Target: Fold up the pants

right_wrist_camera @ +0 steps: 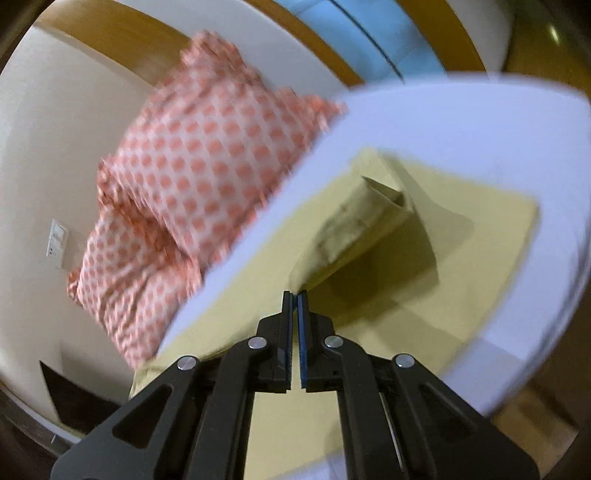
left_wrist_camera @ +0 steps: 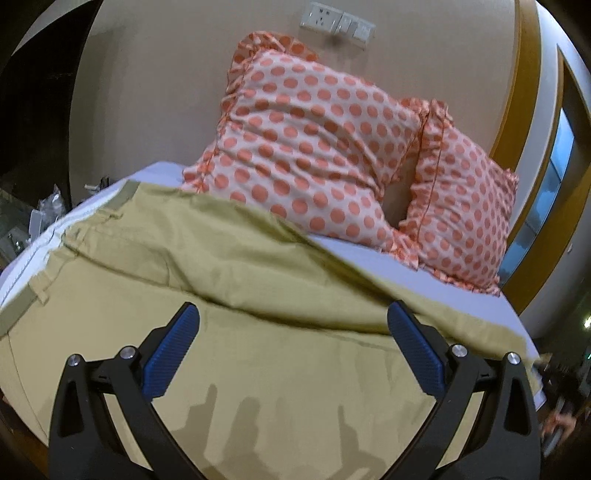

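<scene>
White bedding [left_wrist_camera: 369, 254] is covered by khaki pants [left_wrist_camera: 221, 288], with spotted pillows [left_wrist_camera: 314, 155] at 12 o'clock. The left gripper [left_wrist_camera: 293, 321] is held spread, released, above the cloth. The right gripper [right_wrist_camera: 294, 295] is clenched; whether fabric is pinched cannot be told.

No text, label, brand, number or sign can be read in either view. The wall plate [left_wrist_camera: 337, 23] of sockets and switches above the pillows [left_wrist_camera: 314, 147] is too small and blurred to show any markings.
</scene>
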Demonstrator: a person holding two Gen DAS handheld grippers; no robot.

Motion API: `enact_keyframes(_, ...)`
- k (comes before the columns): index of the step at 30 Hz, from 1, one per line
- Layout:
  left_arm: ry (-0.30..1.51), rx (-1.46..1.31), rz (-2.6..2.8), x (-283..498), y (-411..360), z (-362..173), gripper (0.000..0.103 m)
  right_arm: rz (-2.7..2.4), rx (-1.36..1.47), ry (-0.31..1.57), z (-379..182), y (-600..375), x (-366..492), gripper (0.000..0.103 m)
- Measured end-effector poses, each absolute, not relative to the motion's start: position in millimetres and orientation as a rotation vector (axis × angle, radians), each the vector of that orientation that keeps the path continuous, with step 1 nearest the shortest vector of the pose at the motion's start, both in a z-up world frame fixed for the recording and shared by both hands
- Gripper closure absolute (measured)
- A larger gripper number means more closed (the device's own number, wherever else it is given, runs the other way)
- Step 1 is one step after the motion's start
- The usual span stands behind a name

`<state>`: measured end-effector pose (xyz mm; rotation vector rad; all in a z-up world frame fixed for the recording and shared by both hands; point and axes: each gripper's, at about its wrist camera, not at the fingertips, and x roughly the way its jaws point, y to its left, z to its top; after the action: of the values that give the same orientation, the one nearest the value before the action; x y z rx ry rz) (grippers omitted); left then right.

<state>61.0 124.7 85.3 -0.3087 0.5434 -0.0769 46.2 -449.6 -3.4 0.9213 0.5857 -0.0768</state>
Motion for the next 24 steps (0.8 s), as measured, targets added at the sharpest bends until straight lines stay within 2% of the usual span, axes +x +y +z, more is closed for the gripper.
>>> enact_keyframes(1,0.531,-0.314,-0.090,64,127,88,0.002,-0.082,0.944,0.643,-11,-448,45,0.090)
enact_keyframes(3,0.540,-0.329,-0.104,71,133,91,0.002,-0.076,0.992,0.694,-23,-450,45,0.064)
enact_keyframes(5,0.563,-0.358,-0.109,82,142,92,0.002,-0.061,1.013,0.693,-28,-447,35,0.057)
enact_keyframes(10,0.631,-0.447,-0.090,119,164,87,0.002,-0.077,1.044,0.714,-26,-447,45,0.055)
enact_keyframes(15,0.653,-0.509,-0.046,151,179,85,0.002,-0.052,1.095,0.821,-25,-440,40,0.053)
enact_keyframes(18,0.660,-0.447,-0.021,170,172,85,0.002,-0.096,1.125,0.777,-26,-442,46,0.052)
enact_keyframes(21,0.687,-0.417,-0.013,185,164,79,0.002,-0.135,1.143,0.719,-24,-436,53,0.045)
enact_keyframes(24,0.714,-0.411,-0.021,197,160,73,0.002,-0.186,1.166,0.654,-24,-434,56,0.046)
